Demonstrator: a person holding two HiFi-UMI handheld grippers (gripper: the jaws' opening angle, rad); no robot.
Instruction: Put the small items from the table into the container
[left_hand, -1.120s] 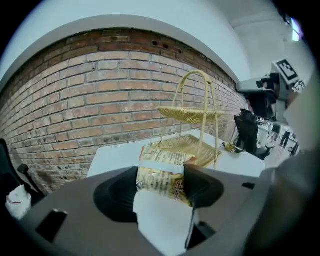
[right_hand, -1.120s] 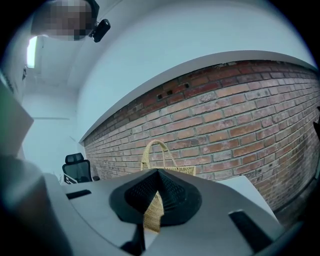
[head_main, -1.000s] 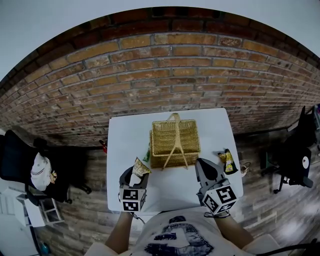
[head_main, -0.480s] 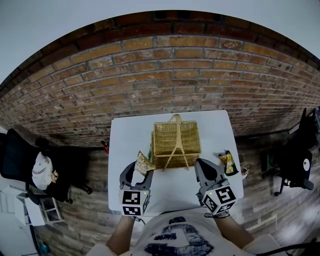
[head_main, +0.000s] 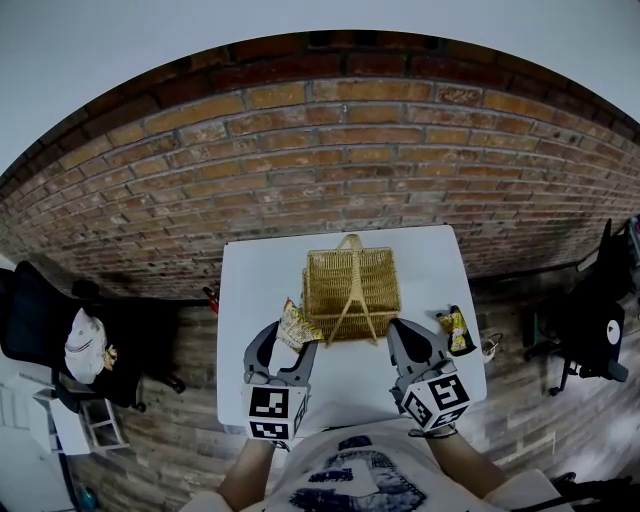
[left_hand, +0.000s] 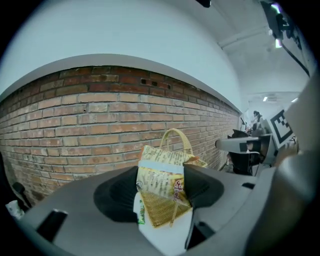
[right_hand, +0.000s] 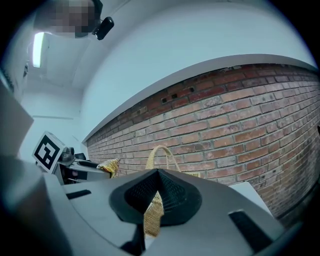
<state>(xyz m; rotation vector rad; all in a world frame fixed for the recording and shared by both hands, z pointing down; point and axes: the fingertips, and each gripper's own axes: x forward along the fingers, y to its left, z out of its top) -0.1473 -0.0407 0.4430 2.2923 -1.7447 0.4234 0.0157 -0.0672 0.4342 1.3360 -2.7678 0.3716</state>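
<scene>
Grey left tool (head_main: 288, 338), grey right tool (head_main: 401, 329), black-and-white marker cubes (head_main: 272, 413), white dark-printed shirt (head_main: 350, 472)

Your basket (head_main: 350, 280) sits on the bench (head_main: 250, 290) toward its far edge, w/ the wall (head_main: 330, 170) behind. L gripper (head_main: 283, 335) is at the basket's near-left corner, a snack packet (head_main: 296, 325) between its jaws. R gripper (head_main: 400, 332) is at the near-right corner. A 2nd packet (head_main: 457, 330) lies by the bench's right edge.

The left gripper (head_main: 288, 338) has lifted its yellow packet (head_main: 297, 323) up toward the wicker basket (head_main: 326, 272).
</scene>
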